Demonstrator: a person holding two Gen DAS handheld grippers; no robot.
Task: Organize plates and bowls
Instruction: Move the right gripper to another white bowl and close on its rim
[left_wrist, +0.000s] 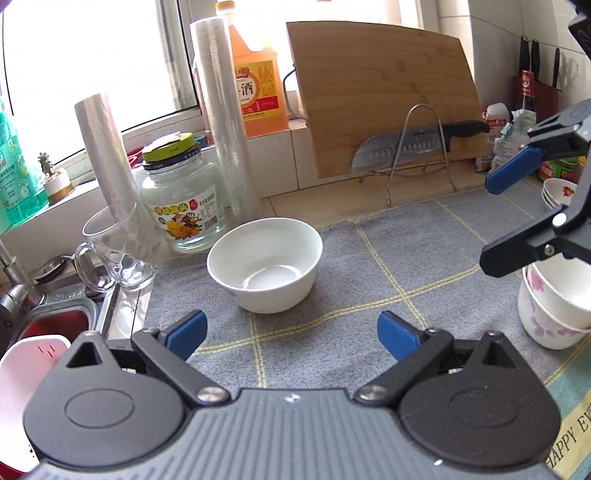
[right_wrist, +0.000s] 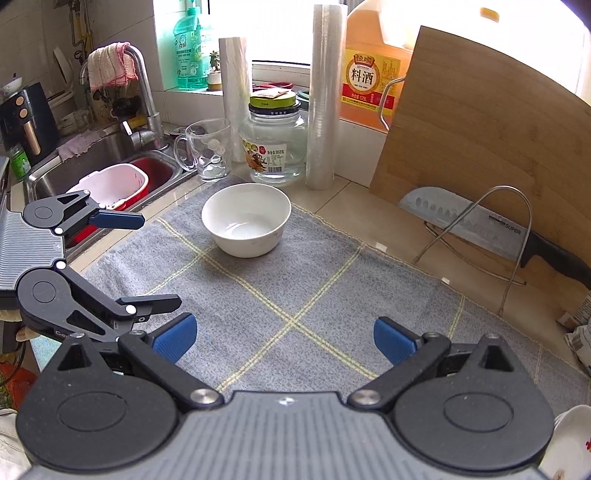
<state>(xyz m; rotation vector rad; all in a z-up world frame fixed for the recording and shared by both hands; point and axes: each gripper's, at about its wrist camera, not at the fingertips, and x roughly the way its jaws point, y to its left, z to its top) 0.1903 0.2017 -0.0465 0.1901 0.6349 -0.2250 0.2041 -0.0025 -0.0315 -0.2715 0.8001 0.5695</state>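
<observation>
- The white bowl (left_wrist: 264, 264) (right_wrist: 246, 218) stands upright and empty on the grey checked cloth (left_wrist: 388, 280) (right_wrist: 295, 295), near the cloth's far left corner.
- From my left gripper (left_wrist: 291, 334) the bowl sits ahead of the gap between my blue pads (left_wrist: 186, 334), a little left of centre and apart from both pads.
- My left jaws stand wide apart with only cloth between them; I hold nothing there.
- From my right gripper (right_wrist: 284, 338) the bowl is further ahead and to the left, well apart from my fingertips (right_wrist: 393, 339).
- My right jaws are also spread wide and grip nothing.
- In the right wrist view my left gripper (right_wrist: 129, 254) reaches in from the left edge, its upper pad pointing towards the bowl without touching it.
- In the left wrist view my right gripper (left_wrist: 495, 218) comes in from the right edge, above two stacked floral bowls (left_wrist: 554, 306); another small floral bowl (left_wrist: 559, 192) sits behind it.
- Just behind the white bowl stand a glass jar (left_wrist: 183, 199) (right_wrist: 275, 147), a glass mug (left_wrist: 114, 251) (right_wrist: 207, 149) and two upright rolls of plastic wrap (left_wrist: 225, 122) (right_wrist: 323, 99).
- A wooden cutting board (left_wrist: 384, 96) (right_wrist: 480, 140) leans on the wall, with a cleaver (left_wrist: 413, 146) (right_wrist: 476, 225) on a wire rack before it.
- The sink (right_wrist: 85, 166) lies to the left of the cloth.
</observation>
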